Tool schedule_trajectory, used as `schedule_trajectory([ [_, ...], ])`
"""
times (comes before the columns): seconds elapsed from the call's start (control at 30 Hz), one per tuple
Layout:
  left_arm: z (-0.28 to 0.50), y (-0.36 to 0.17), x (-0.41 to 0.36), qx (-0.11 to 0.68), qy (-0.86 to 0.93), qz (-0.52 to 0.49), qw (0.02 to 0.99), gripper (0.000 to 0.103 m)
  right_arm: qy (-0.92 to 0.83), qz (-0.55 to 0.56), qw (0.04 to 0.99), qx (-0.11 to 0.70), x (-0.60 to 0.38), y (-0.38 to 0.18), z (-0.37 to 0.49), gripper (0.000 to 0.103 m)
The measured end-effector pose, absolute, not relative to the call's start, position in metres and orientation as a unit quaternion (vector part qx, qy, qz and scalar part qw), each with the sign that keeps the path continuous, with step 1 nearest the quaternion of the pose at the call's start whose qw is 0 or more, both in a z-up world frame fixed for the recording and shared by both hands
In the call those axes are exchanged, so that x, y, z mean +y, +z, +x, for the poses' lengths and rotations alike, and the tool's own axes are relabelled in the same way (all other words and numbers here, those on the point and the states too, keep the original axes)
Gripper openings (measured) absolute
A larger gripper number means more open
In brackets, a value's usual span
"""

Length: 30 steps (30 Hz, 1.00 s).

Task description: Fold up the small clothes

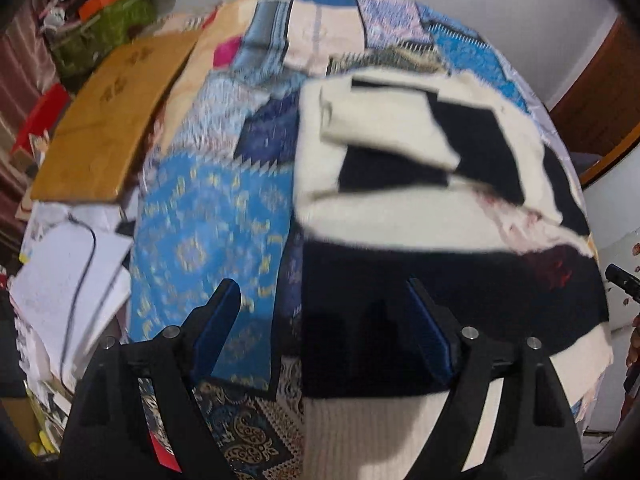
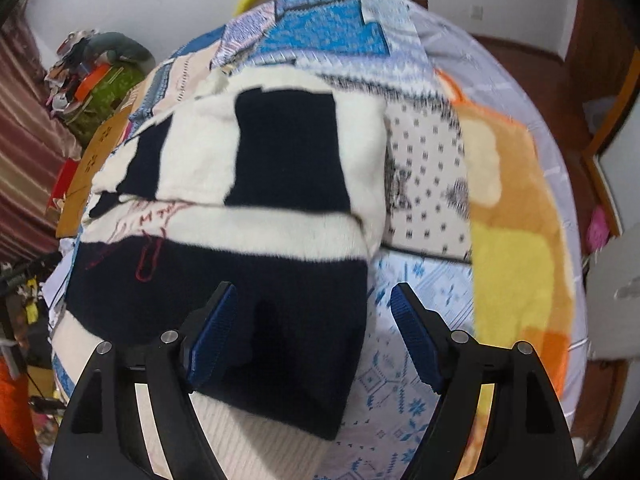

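A small knitted sweater with wide cream and dark navy bands (image 1: 420,224) (image 2: 280,168) lies flat on a patchwork bedspread (image 1: 208,220) (image 2: 424,288). Its sleeves are folded across the upper part, and red stitching shows near its middle. My left gripper (image 1: 322,284) hangs open over the sweater's near left edge, one finger over the bedspread and the other over the dark band. Over the near right edge my right gripper (image 2: 313,286) is open too, its left finger above the dark band and its right finger above the bedspread. Neither gripper's pads press on the cloth.
A wooden board (image 1: 112,120) and loose white papers with a black cable (image 1: 68,276) lie left of the bed. Behind them stands a green box of clutter (image 1: 104,28). An orange and yellow blanket (image 2: 516,208) covers the bed's right side. The wall is close behind.
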<state>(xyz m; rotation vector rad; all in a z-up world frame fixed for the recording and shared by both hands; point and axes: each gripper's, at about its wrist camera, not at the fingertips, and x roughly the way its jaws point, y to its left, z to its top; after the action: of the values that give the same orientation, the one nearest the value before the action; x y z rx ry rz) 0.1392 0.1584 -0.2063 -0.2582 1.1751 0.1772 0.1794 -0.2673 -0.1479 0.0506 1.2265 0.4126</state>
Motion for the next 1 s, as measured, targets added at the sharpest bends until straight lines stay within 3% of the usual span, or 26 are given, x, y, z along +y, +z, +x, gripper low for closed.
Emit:
schedule_trajectory([
  [0.27,0.131,-0.239,0.151,0.575,0.066,-0.145,0.802,0.082,0.202,0.044,0.785,0.584,-0.267,-0.164,0.171,0.076],
  [0.37,0.130,-0.241,0.147,0.575,0.052,-0.151,0.802,0.071,0.209,0.051,0.783,0.583,-0.266,-0.166,0.168,0.076],
  [0.5,0.127,-0.239,0.140,0.568,0.027,-0.157,0.808,0.068,0.217,0.056,0.782,0.581,-0.264,-0.169,0.165,0.075],
  [0.6,0.128,-0.236,0.135,0.564,0.020,-0.147,0.813,0.065,0.218,0.057,0.784,0.579,-0.261,-0.171,0.164,0.067],
  [0.77,0.129,-0.230,0.130,0.560,0.003,-0.148,0.815,0.046,0.223,0.058,0.789,0.569,-0.259,-0.166,0.166,0.044],
  [0.93,0.131,-0.221,0.124,0.547,-0.001,-0.138,0.826,0.015,0.222,0.047,0.803,0.552,-0.260,-0.157,0.168,0.019],
  [1.0,0.131,-0.215,0.124,0.539,0.000,-0.137,0.831,0.010,0.224,0.049,0.809,0.541,-0.261,-0.152,0.169,0.012],
])
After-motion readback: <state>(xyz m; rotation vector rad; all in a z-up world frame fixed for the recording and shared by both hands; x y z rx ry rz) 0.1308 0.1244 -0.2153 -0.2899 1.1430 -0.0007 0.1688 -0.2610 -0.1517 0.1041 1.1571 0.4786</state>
